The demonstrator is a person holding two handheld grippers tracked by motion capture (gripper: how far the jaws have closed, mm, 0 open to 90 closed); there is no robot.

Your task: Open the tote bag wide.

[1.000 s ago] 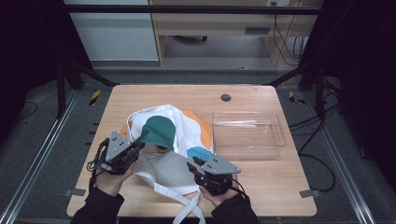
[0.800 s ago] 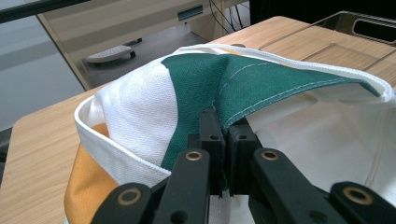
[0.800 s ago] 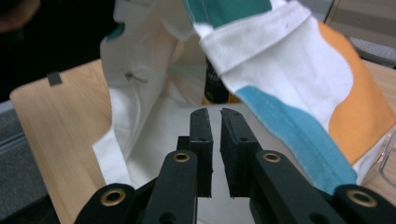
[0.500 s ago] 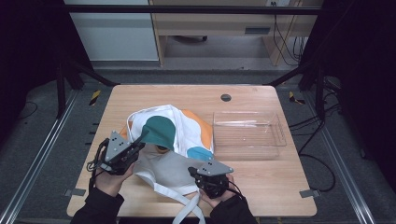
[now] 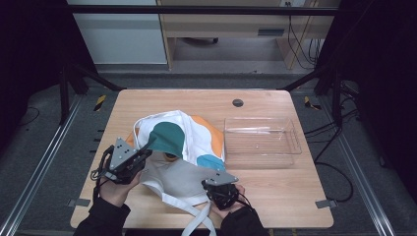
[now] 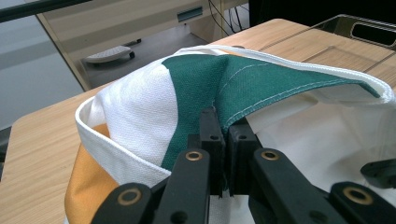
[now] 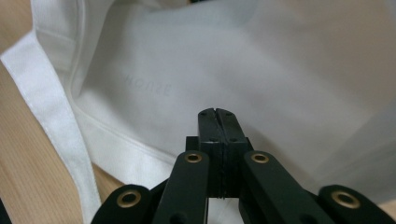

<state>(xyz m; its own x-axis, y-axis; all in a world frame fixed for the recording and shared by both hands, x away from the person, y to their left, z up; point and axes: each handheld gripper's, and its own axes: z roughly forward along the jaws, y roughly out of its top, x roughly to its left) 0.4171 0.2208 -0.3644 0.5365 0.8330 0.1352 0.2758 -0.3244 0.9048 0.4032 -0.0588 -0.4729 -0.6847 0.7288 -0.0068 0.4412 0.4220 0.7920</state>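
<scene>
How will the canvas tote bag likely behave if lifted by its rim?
Probably floppy: the tote bag folds where the left gripper pinches its rim. Likely light, since one pinch holds the edge raised. Its loose strap would probably dangle.

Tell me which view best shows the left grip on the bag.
Left gripper view: the left gripper is shut on the bag at its green rim fold. High view shows the gripper at the rim, small. Right gripper view shows plain white cloth.

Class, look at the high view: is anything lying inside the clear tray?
No: the clear tray on the table holds nothing, and the bag lies beside it.
</scene>
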